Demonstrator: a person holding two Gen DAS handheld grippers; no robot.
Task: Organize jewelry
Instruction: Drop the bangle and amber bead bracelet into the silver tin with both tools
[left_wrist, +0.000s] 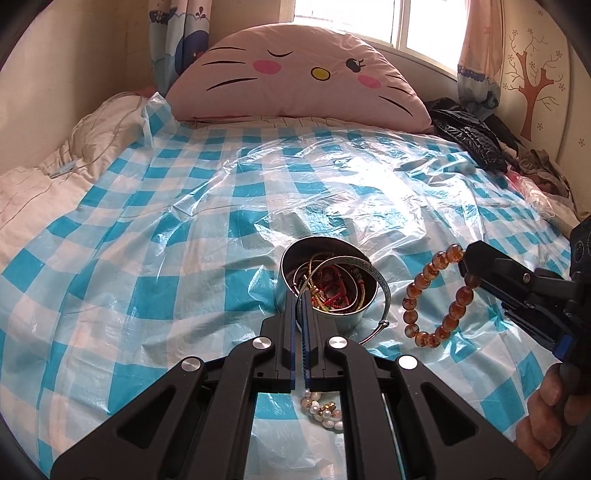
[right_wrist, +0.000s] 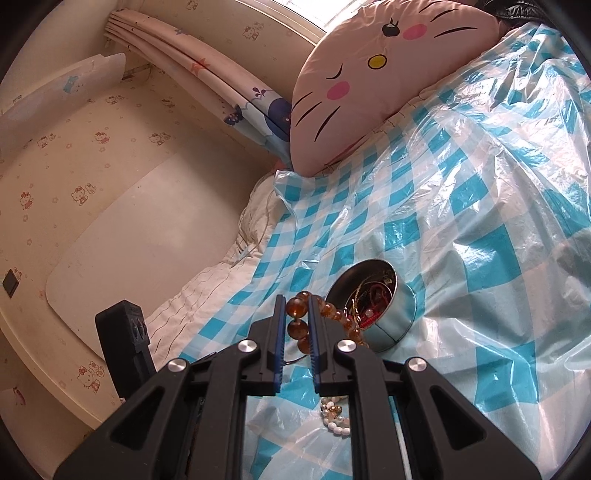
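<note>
A round metal tin (left_wrist: 291, 291) (right_wrist: 400, 321) on the blue-checked bed holds several bangles and red cords. My left gripper (left_wrist: 298, 295) is shut on the tin's near rim. A silver bangle (left_wrist: 382, 295) hangs over the tin's right side. My right gripper (right_wrist: 297, 301) (left_wrist: 466, 263) is shut on an amber bead bracelet (left_wrist: 436, 295) (right_wrist: 297, 328) and holds it above the sheet, right of the tin. A pearl bracelet (left_wrist: 321, 408) (right_wrist: 334, 413) lies on the sheet below both grippers.
A clear plastic film over the checked sheet (left_wrist: 184, 206) covers the bed. A pink cat-face pillow (left_wrist: 295, 74) (right_wrist: 373, 74) leans at the head. Black clothing (left_wrist: 469, 136) lies at the far right. A wall (right_wrist: 92, 184) borders the bed's left.
</note>
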